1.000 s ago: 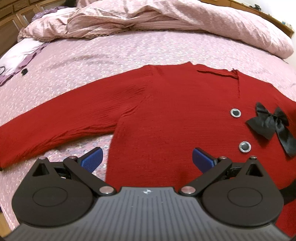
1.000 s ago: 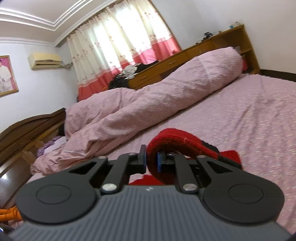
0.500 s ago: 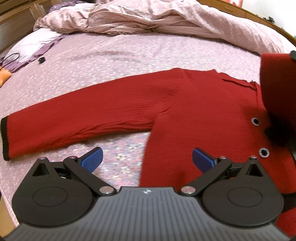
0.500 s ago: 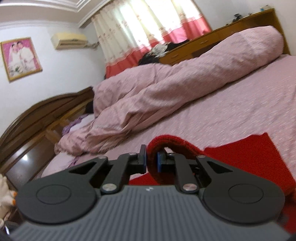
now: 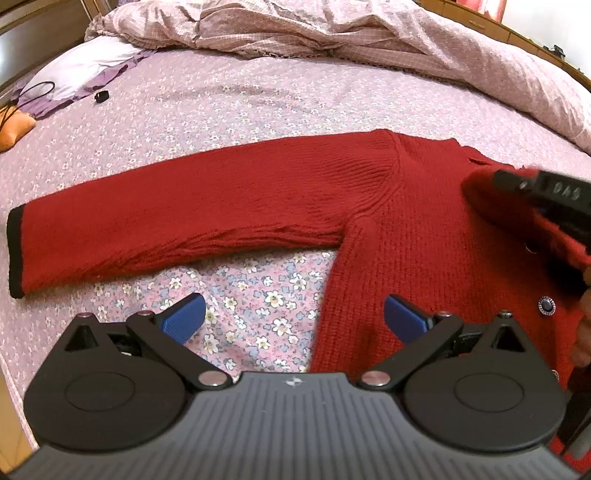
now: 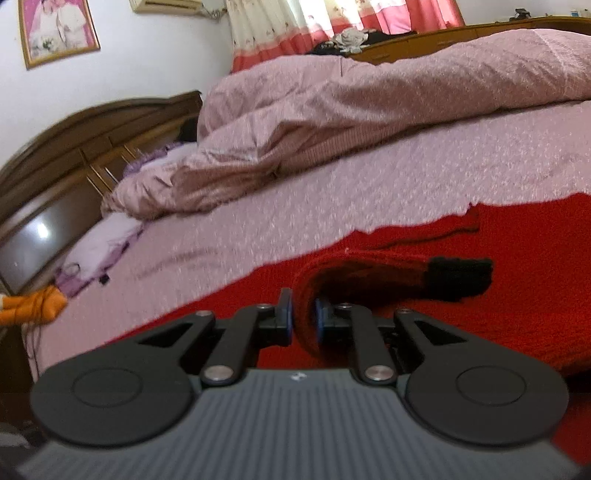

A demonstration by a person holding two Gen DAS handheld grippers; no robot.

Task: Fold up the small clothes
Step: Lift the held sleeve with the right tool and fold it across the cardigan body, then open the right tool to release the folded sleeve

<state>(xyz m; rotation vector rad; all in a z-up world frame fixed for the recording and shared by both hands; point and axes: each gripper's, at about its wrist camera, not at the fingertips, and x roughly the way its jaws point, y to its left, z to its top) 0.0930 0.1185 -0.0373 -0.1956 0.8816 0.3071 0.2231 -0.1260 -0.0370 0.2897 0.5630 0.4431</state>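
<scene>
Red cardigan (image 5: 413, 236): flat on the floral bedsheet (image 5: 258, 110), one sleeve (image 5: 177, 218) stretched out sideways.
Left gripper (image 5: 294, 317): jaws wide apart, nothing between them, over the sheet at the cardigan's side edge.
Right gripper (image 6: 303, 322): jaws narrow and opening, a fold of the other sleeve (image 6: 369, 277) between the pads; its black cuff (image 6: 460, 275) lies on the cardigan's body.
Rumpled duvet (image 5: 332, 29): beyond the cardigan.
</scene>
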